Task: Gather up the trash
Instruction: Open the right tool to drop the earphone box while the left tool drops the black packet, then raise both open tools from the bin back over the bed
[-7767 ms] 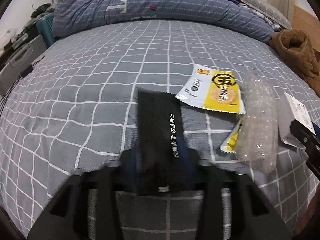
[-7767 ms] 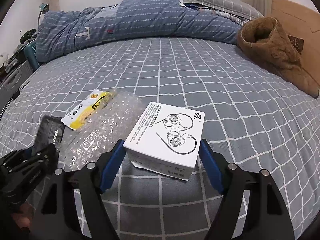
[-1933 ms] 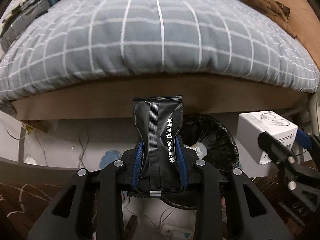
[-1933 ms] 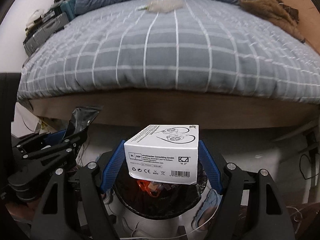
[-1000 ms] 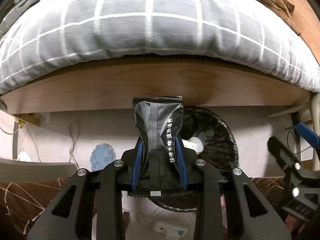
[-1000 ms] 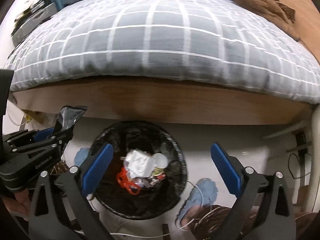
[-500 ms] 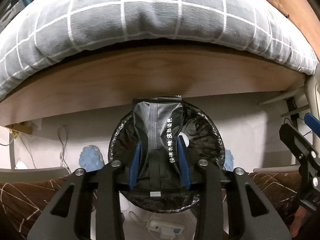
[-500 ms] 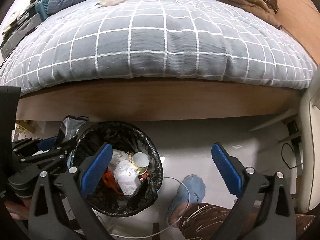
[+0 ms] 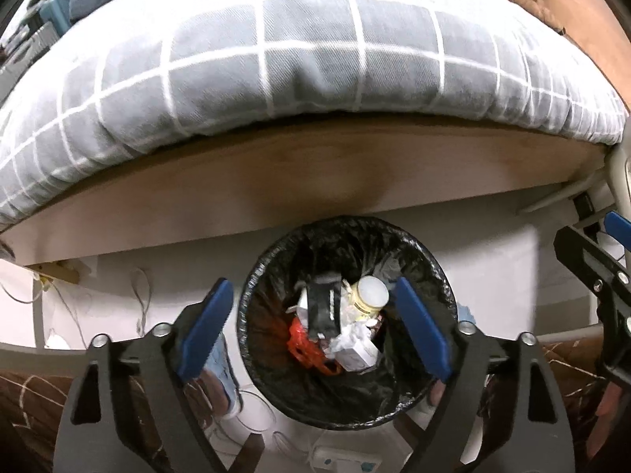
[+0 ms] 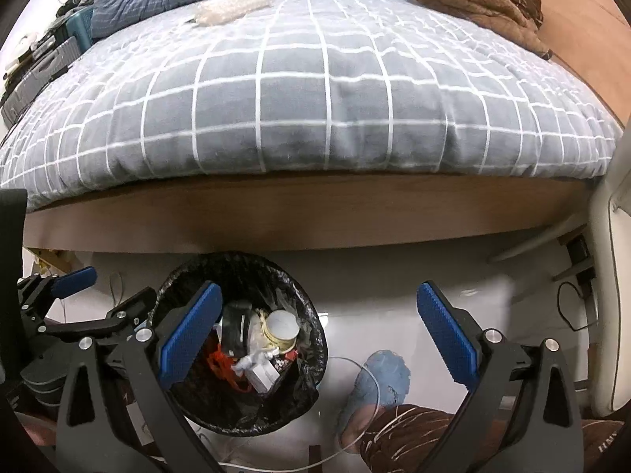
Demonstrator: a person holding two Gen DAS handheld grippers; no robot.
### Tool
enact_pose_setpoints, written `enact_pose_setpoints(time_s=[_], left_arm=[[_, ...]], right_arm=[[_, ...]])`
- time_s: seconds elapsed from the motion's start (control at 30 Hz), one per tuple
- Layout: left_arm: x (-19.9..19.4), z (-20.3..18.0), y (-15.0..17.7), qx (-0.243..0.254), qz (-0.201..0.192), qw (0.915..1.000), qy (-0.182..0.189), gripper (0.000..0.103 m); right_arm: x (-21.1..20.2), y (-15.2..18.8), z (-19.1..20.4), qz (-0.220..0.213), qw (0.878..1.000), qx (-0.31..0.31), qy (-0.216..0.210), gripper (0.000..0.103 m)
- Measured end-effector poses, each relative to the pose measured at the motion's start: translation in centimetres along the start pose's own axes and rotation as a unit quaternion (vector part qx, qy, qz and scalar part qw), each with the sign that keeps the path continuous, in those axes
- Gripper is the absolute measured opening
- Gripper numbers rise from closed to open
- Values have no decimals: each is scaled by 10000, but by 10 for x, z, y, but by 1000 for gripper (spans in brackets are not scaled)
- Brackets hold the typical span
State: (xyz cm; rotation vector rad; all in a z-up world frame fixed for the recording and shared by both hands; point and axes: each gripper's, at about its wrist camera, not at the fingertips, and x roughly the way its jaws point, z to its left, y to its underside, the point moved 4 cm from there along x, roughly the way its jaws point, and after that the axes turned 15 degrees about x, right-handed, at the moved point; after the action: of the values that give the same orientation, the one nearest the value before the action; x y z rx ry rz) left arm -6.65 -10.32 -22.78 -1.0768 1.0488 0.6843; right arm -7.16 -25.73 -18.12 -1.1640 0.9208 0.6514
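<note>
A bin lined with a black bag point(image 9: 252, 295) stands on the floor below the bed's wooden edge. My left gripper point(image 9: 313, 329) hangs right above it, its jaws opening, with nothing between the blue pads. The black packet point(image 9: 325, 307) lies inside the bin on other trash, beside a white box point(image 9: 361, 354) and a round lidded cup point(image 9: 370, 295). My right gripper point(image 10: 317, 337) is open and empty, to the right of the bin point(image 10: 307, 307); the black packet point(image 10: 234, 327) shows there too. A bubble-wrap piece point(image 10: 232, 8) lies far back on the bed.
The grey checked bed point(image 10: 327, 98) with its wooden frame point(image 10: 315, 213) fills the upper view. A brown garment point(image 10: 469, 4) lies at its far right. Blue slippers point(image 10: 378, 378), a person's patterned trouser leg point(image 10: 414, 425), cables and a power strip point(image 9: 347, 461) are on the floor.
My left gripper's jaws have spread wide and the black packet has dropped from them into the bin. The right gripper stays open and empty, shifted slightly beside the bin.
</note>
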Motion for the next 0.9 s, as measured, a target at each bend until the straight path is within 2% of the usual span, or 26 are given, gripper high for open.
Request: enact_pose_setpoints(time_s=[0.1,0.27,0.57,0.9], left_arm=[[-14,6,-5,-59,-156,9998,-92,97],[-41,21,-13,-165,-458,9985,-237,97],[-89,37,-31,-171,-884,9956,-258,97],[-141,104,-62,-586,-1238,9893,-512,97]], right_arm=[[-9,-6,3,-143,9999,13,-42,95],[-34,-21,13,-463,9987,25,-195,95],[-82,-44,35,-1078,9933,-69,-407,95],[-119,-89,57,-1347,9893,-72,-561,95]])
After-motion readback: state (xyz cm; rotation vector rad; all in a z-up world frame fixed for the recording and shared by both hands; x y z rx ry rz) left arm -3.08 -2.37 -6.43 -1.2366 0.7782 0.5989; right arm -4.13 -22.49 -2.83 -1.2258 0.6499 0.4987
